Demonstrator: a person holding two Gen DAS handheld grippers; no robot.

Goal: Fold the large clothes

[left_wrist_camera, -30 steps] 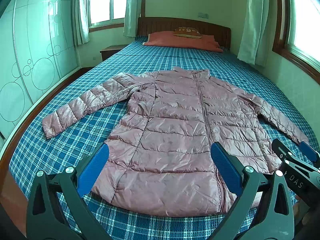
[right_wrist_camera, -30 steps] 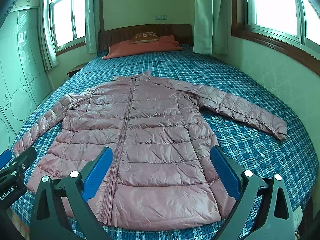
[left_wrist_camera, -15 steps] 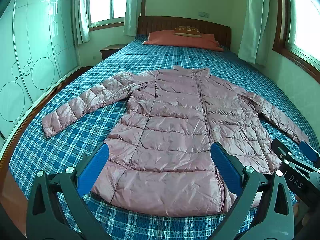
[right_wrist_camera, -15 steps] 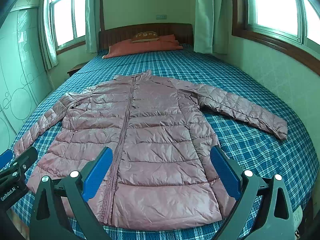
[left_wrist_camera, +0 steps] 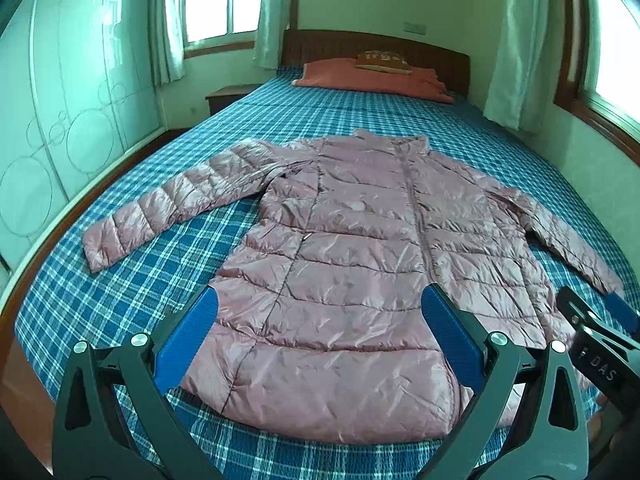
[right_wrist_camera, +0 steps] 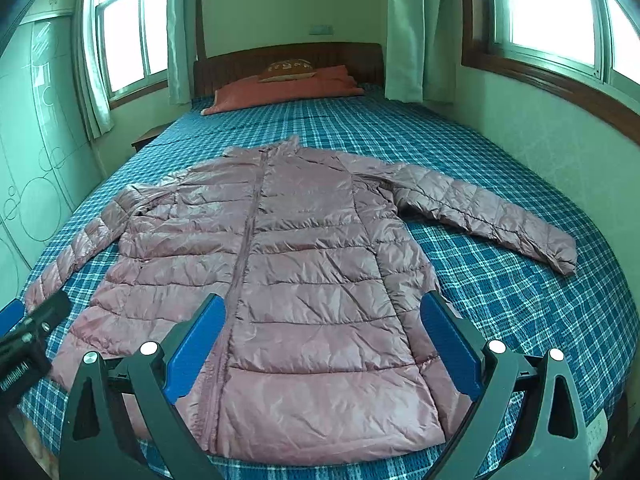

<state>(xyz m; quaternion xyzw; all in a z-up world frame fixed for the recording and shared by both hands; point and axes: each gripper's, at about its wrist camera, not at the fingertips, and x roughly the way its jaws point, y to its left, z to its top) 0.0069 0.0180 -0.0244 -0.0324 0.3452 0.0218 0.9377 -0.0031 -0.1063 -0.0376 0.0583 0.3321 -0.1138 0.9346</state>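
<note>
plaid bed (left_wrist_camera: 120, 296); pink jacket (left_wrist_camera: 352, 264) spread flat

Left gripper (left_wrist_camera: 320, 328): black angular frame, 2 blue pads (left_wrist_camera: 188, 336), 4 silver screw heads on arms. Right gripper (right_wrist_camera: 324, 336): same build, blue pads (right_wrist_camera: 450, 344), 4 silver screws; side view shows white "DAS" lettering on black body.

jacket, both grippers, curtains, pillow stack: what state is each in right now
jacket: spread flat, front up, closed down the front, both sleeves out, unfolded
left gripper: open, holding nothing
right gripper: open, holding nothing
curtains: drawn aside, windows uncovered
pillow stack: at the headboard, small cushion on top
</note>
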